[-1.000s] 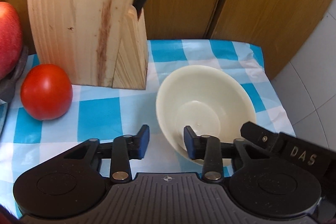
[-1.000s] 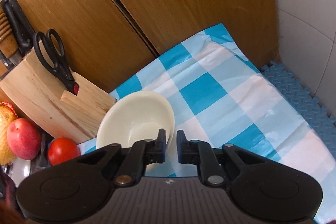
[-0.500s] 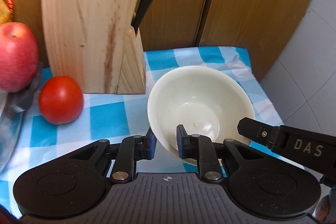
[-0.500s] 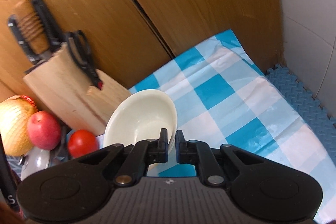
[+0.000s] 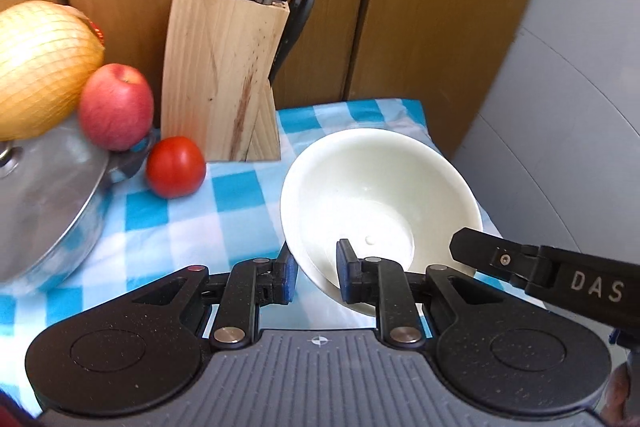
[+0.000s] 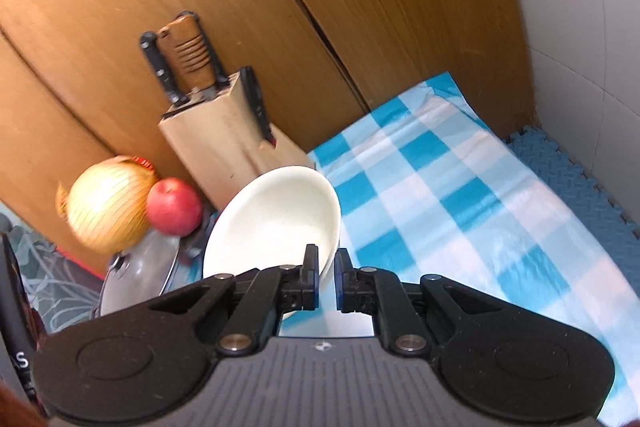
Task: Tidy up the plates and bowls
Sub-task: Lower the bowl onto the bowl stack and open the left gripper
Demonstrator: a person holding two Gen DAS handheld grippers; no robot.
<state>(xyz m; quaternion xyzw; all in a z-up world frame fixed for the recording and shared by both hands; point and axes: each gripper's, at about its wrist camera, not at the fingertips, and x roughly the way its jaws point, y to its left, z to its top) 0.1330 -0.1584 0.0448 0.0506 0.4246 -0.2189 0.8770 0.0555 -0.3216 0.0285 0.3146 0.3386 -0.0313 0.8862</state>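
A cream bowl (image 5: 380, 195) is held tilted above the blue checked cloth (image 5: 188, 223). My left gripper (image 5: 314, 273) is shut on the bowl's near rim, one finger inside and one outside. My right gripper (image 6: 326, 279) is shut on the bowl's right rim (image 6: 332, 227). The right gripper's black finger (image 5: 500, 257) shows at the bowl's right edge in the left wrist view. The same bowl (image 6: 272, 223) fills the middle of the right wrist view.
A wooden knife block (image 5: 224, 75) with knives stands behind the bowl against wooden cabinet doors (image 5: 420, 7). A tomato (image 5: 176, 167), apple (image 5: 116, 105), netted melon (image 5: 40, 67) and steel pot lid (image 5: 44, 199) lie left. A blue foam mat (image 6: 580, 187) borders the white wall at right.
Both grippers have lifted the bowl up and back from the cloth. The left gripper closed on the rim. The knife block and fruit now appear lower and farther away.
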